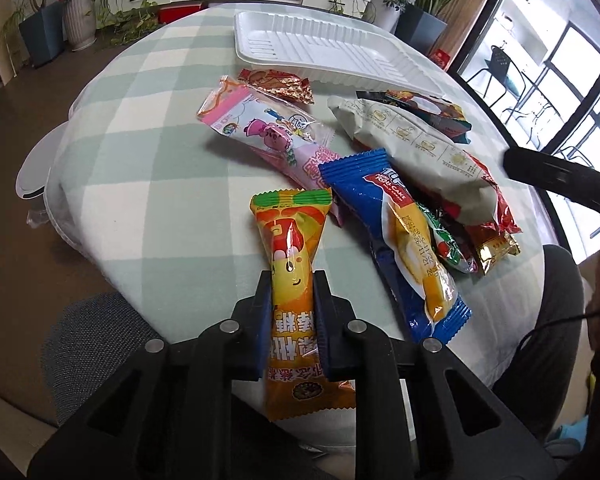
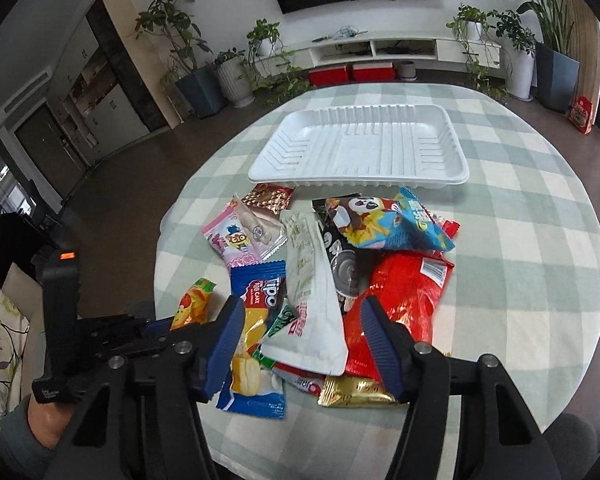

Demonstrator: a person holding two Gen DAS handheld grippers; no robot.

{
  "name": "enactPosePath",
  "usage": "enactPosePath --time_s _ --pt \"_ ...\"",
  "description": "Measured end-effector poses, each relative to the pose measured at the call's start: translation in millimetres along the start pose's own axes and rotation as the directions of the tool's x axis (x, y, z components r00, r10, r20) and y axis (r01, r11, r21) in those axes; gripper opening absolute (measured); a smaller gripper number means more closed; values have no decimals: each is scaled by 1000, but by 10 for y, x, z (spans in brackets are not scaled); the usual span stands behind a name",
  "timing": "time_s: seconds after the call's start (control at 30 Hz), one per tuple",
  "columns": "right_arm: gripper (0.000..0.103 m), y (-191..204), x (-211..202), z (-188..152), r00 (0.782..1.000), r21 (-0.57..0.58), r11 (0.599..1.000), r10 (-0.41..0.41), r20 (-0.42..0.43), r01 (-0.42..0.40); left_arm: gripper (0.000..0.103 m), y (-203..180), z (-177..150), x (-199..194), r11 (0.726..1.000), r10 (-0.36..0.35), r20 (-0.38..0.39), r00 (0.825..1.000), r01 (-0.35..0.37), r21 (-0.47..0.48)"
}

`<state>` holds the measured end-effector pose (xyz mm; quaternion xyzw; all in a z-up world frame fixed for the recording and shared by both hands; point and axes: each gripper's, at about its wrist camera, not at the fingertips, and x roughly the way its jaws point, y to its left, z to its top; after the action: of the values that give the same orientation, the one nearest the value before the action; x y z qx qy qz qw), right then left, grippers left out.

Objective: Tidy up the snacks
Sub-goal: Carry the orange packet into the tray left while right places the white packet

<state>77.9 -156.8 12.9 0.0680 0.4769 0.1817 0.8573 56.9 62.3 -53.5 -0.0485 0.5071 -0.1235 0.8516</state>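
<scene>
My left gripper (image 1: 293, 280) is shut on an orange snack packet (image 1: 292, 248) and holds it at the near left of the pile; the packet also shows in the right wrist view (image 2: 194, 304). A white ribbed tray (image 1: 320, 46) sits empty at the far side of the table, seen also in the right wrist view (image 2: 360, 148). My right gripper (image 2: 302, 308) is open, its jaws standing wide over a long white packet (image 2: 312, 300) in the pile. A blue roll-cake packet (image 1: 400, 232), a pink packet (image 1: 268, 128) and a red bag (image 2: 404, 300) lie in the pile.
The round table has a green and white checked cloth (image 2: 520, 240). A grey chair (image 1: 92, 344) stands at the near left edge. Potted plants (image 2: 204, 76) and a low white shelf (image 2: 400, 50) stand beyond the table. Bare cloth lies right of the pile.
</scene>
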Motion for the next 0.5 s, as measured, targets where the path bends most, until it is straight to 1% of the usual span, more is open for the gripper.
enactPosePath --time_s 0.07,0.1,0.13,0.17,0.23,0.27,0.3,0.33,0.37,0.43,0.5 --pt "58 14 160 107 997 -28 999 -24 -69 22 17 16 -4 -1 1000 -10 3 1000 10 -5" --pt "53 42 321 157 990 -58 998 -34 -135 26 17 20 -2 -1 1000 -13 4 1000 13 -6" --pt "51 42 321 157 990 -58 998 -34 -135 26 17 20 -1 0 1000 -15 4 1000 15 -4" --pt "51 57 379 163 987 -72 997 -39 -153 29 17 22 -3 3 1000 -18 5 1000 18 0" --pt "48 106 513 157 979 -112 993 -61 -195 39 17 23 1 5 1000 -23 5 1000 23 5" --pt "47 106 561 140 975 -118 992 -74 -208 50 17 27 2 5 1000 -26 5 1000 26 6" --pt "40 114 608 126 971 -132 989 -89 -221 61 17 30 -1 3 1000 -29 6 1000 28 8" --pt "37 130 647 111 969 -147 987 -99 -228 66 17 35 5 9 1000 -30 6 1000 30 9" --pt "36 133 665 105 968 -151 986 -98 -230 64 17 33 3 8 999 -31 8 999 31 11" --pt "30 151 656 85 970 -169 983 -103 -220 66 17 33 5 11 999 -33 12 999 33 13" --pt "28 170 642 80 971 -178 982 -106 -212 68 17 23 7 14 999 -32 16 999 32 20"
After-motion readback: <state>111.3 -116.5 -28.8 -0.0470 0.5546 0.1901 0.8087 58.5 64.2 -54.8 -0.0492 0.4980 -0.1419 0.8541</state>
